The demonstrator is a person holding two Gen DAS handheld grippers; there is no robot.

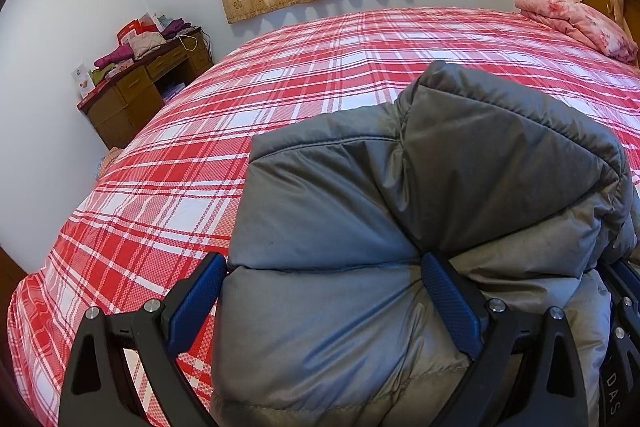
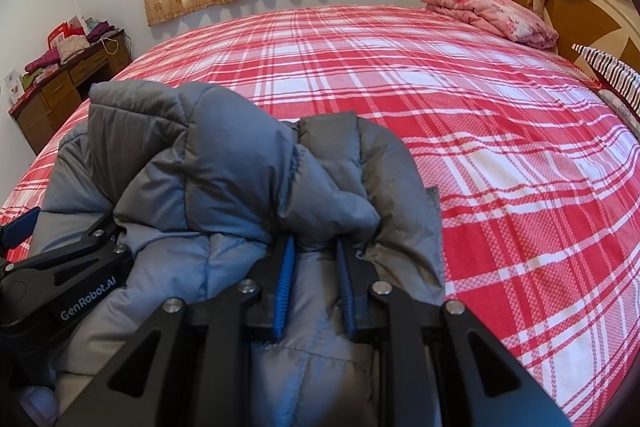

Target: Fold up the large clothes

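A grey puffy jacket point(image 1: 340, 207) lies bunched on the red plaid bed point(image 1: 280, 87), near its front edge. My left gripper point(image 1: 323, 259) has its jaws wide apart around a thick padded section. The right pad digs into a crease and the left pad touches the jacket's edge. In the right wrist view the jacket point(image 2: 240, 167) is heaped in folds, and my right gripper point(image 2: 315, 241) is shut on a narrow fold of it. The left gripper point(image 2: 70, 215) shows at the left of that view, close beside the right one.
The plaid sheet point(image 2: 520, 187) stretches far back and to the right. A folded pink quilt point(image 2: 488, 11) lies by the wooden headboard point(image 2: 580, 19), with a striped pillow point(image 2: 612, 75) at the right edge. A brown desk point(image 1: 152, 87) piled with clothes stands by the left wall.
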